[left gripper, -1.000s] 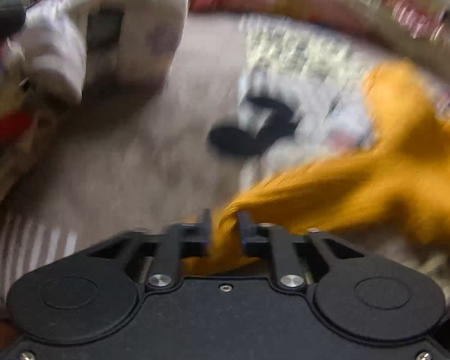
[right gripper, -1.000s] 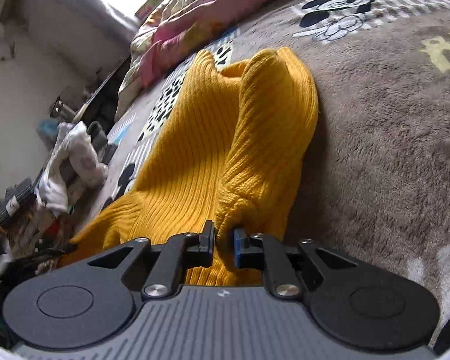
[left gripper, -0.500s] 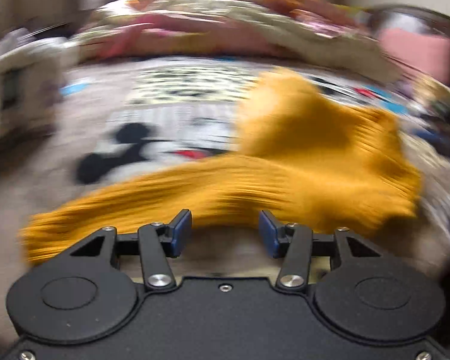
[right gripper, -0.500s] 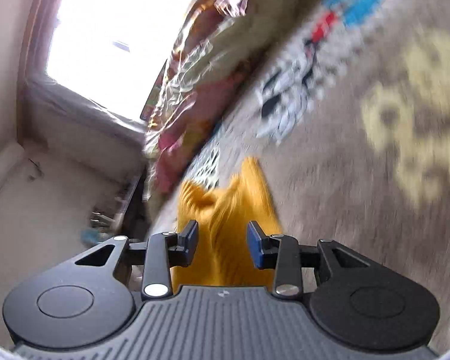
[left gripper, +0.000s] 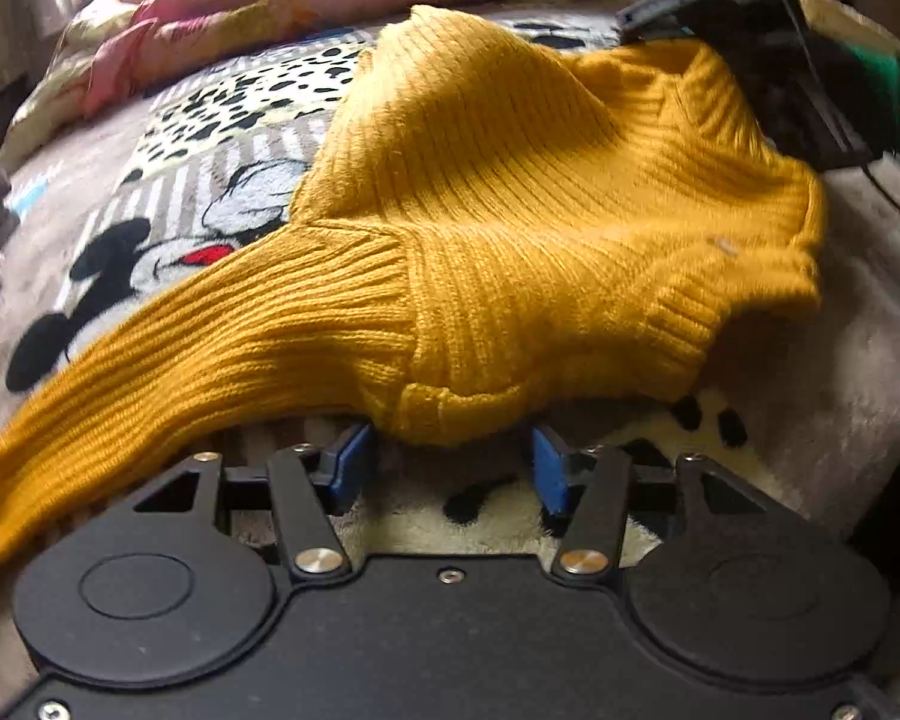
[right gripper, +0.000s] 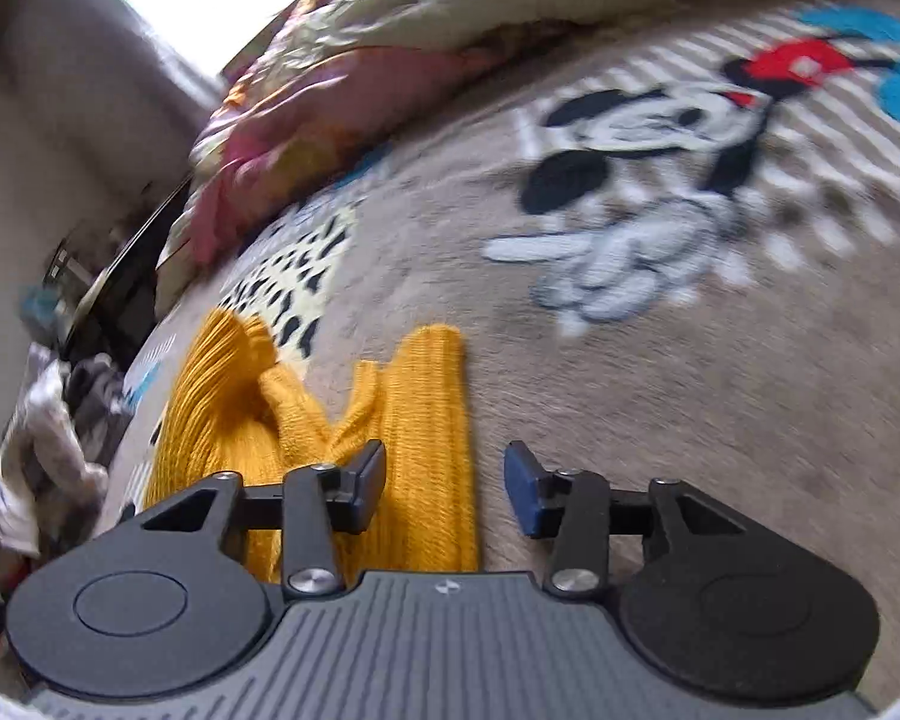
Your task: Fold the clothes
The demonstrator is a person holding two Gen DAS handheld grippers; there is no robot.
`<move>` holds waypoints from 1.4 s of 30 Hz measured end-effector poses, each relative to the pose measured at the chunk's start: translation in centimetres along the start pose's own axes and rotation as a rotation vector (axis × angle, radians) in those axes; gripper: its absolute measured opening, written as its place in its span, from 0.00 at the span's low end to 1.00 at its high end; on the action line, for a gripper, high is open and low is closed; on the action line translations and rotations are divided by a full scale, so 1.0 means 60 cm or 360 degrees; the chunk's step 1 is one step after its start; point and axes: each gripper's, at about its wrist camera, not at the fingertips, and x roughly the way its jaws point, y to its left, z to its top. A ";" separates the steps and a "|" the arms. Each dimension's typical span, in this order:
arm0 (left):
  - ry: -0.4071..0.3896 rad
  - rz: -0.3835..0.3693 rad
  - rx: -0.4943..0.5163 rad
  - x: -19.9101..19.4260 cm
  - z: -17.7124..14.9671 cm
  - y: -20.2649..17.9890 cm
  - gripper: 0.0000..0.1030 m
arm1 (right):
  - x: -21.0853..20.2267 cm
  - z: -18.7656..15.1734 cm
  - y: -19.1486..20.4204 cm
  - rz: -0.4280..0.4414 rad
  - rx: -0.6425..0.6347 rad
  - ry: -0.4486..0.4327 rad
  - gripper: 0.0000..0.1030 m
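Note:
A mustard-yellow ribbed sweater (left gripper: 498,228) lies bunched on a grey cartoon-print blanket (left gripper: 168,240), one sleeve trailing to the lower left. My left gripper (left gripper: 447,468) is open, its blue pads just below the sweater's near edge, holding nothing. In the right wrist view the sweater (right gripper: 414,420) lies ahead and to the left. My right gripper (right gripper: 447,489) is open over its edge and empty. The right gripper also shows at the far right of the left wrist view (left gripper: 798,78), beyond the sweater.
A crumpled pink and cream quilt (left gripper: 258,6) lies along the far side of the bed (right gripper: 342,96). A pile of pale clothes (right gripper: 48,438) sits off the bed's left edge. The blanket (right gripper: 720,360) spreads out to the right.
Both grippers were shut on the yellow sweater a second ago; both have let go and now stand open. The sweater has dropped onto the blanket, and both grippers have drawn back.

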 end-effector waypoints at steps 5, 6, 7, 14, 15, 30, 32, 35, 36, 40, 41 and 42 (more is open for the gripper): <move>0.0005 -0.0023 -0.0048 0.008 0.001 0.011 0.53 | -0.034 -0.020 -0.004 -0.0030 0.0047 -0.0107 0.07; 0.0006 -0.0022 -0.0048 0.006 0.000 0.011 0.53 | -0.053 -0.022 -0.009 -0.0037 0.0069 -0.0156 0.07; 0.0008 -0.0019 -0.0048 0.006 0.001 0.010 0.53 | -0.076 -0.022 -0.015 -0.0043 0.0100 -0.0218 0.07; 0.0021 -0.0002 -0.0066 0.006 0.004 0.006 0.53 | -0.297 -0.032 -0.044 -0.0208 0.0147 -0.0652 0.07; 0.0023 -0.0001 -0.0071 0.005 0.004 0.006 0.53 | -0.325 -0.034 -0.050 -0.0226 0.0159 -0.0698 0.07; -0.0002 -0.0042 -0.0171 -0.004 -0.003 0.019 0.55 | -0.356 -0.114 -0.158 -0.0843 0.0321 -0.0418 0.16; -0.0036 -0.0056 -0.0236 -0.011 -0.007 0.027 0.55 | -0.372 -0.114 -0.133 -0.0901 0.0220 -0.0496 0.16; -0.0128 -0.0058 -0.0353 -0.025 -0.015 0.040 0.55 | -0.372 -0.119 -0.076 -0.0754 -0.0040 -0.0532 0.16; -0.0179 -0.0056 -0.0375 -0.032 -0.017 0.041 0.55 | -0.363 -0.124 -0.051 -0.0685 -0.0167 -0.0504 0.16; -0.0186 -0.0133 -0.0421 -0.041 -0.018 0.041 0.56 | -0.294 -0.172 0.052 -0.0344 -0.0715 -0.0189 0.15; -0.0128 -0.0164 -0.0461 -0.036 -0.016 0.045 0.56 | -0.279 -0.194 0.080 -0.0297 -0.0885 -0.0115 0.15; -0.0062 -0.0207 -0.0549 -0.030 -0.015 0.055 0.56 | -0.269 -0.221 0.108 -0.0259 -0.1081 -0.0076 0.16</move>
